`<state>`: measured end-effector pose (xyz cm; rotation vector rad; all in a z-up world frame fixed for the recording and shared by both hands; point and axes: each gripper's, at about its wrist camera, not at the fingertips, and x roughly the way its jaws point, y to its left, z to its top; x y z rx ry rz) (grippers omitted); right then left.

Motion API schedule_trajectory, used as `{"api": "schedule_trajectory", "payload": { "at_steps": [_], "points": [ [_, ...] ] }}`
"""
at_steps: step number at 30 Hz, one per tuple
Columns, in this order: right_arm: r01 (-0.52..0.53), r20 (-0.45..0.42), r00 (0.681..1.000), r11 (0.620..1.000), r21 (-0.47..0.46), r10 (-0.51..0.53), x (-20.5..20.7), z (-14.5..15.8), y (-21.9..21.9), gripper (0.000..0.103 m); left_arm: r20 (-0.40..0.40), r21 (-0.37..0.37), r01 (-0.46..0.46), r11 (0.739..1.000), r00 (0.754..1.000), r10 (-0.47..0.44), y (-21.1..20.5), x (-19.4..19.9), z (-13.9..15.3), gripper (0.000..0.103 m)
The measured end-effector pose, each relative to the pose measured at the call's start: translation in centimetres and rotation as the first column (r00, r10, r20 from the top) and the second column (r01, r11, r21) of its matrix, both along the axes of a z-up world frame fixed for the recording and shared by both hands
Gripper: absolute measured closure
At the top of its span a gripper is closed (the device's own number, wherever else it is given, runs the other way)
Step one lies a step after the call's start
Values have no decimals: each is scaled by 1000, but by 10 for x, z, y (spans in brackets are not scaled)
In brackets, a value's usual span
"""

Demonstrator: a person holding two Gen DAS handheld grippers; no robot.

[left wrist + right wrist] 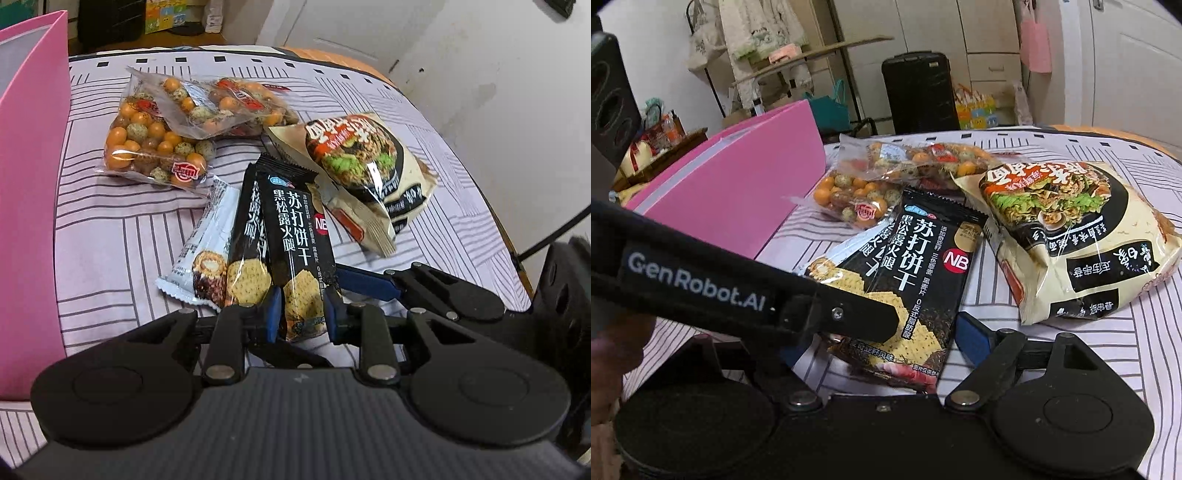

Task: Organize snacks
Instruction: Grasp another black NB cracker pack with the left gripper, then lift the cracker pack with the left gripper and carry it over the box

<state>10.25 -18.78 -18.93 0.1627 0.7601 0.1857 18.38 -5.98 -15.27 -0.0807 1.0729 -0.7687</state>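
A black soda-cracker packet [295, 236] lies on the striped cloth, over a second black packet [247, 243] and a white pastry packet [205, 251]. My left gripper [302, 314] is shut on the near end of the top black packet. My right gripper [882, 343] is open, its fingers either side of the same packet [916, 288]; its blue right pad [973, 338] shows, the left pad is hidden behind the left gripper's strap. The right gripper's blue finger also shows in the left wrist view [365, 282].
Two clear bags of orange and speckled balls [159, 147] [864, 199] lie behind. A cream noodle bag [369, 170] [1071, 236] is to the right. A pink box [29, 184] [738, 192] stands at the left. The table edge curves off on the right.
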Motion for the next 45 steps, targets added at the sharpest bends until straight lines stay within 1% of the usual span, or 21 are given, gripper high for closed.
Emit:
{"api": "schedule_trajectory", "payload": {
  "at_steps": [2, 5, 9, 11, 14, 16, 22, 26, 28, 31, 36, 41, 45],
  "points": [
    [1, 4, 1000, 1000, -1, -1, -2, 1, -1, 23, 8, -2, -6, 1000, 1000, 6, -2, 0, -1, 79],
    [-13, -7, 1000, 998, -56, 13, -6, 6, 4, 29, 23, 10, -3, 1000, 1000, 3, -6, -3, -3, 81],
    [-20, -34, 999, 996, -88, 17, -10, 15, 9, 30, 29, 41, 2, 999, 1000, -3, -7, -8, 1, 81],
    [-30, -43, 999, 993, -114, 25, -13, 20, 14, 30, 12, 41, 12, 999, 1000, -12, -7, -9, 3, 81],
    [-43, -50, 998, 992, -121, 37, -16, 30, 16, 30, -30, 27, 16, 1000, 999, -15, -6, -10, 7, 76],
    [-51, -44, 998, 990, -132, 46, -20, 37, 17, 31, -40, 26, 13, 1000, 999, -12, -4, -13, 12, 76],
    [-88, -14, 996, 975, -204, 88, -35, 64, 29, 31, -33, 15, 14, 1000, 999, -14, 1, -24, 35, 76],
    [-120, -3, 992, 958, -262, 123, -43, 83, 40, 32, -15, 31, 10, 999, 1000, -10, 5, -33, 53, 76],
    [-134, -2, 990, 952, -276, 139, -45, 92, 43, 32, 4, 40, 15, 999, 1000, -15, 7, -38, 62, 76],
    [-149, 8, 987, 947, -284, 158, -48, 104, 46, 32, 16, 39, -4, 999, 1000, 3, 11, -45, 75, 76],
    [-186, 51, 975, 918, -351, 217, -50, 126, 59, 32, 58, 40, -24, 999, 998, 21, 20, -52, 98, 76],
    [-236, 87, 954, 896, -376, 288, -37, 149, 75, 32, 111, 29, -54, 998, 993, 51, 37, -52, 124, 75],
    [-287, 103, 931, 877, -384, 349, -20, 157, 95, 32, 156, 27, -110, 994, 982, 104, 58, -45, 140, 75]
  ]
}}
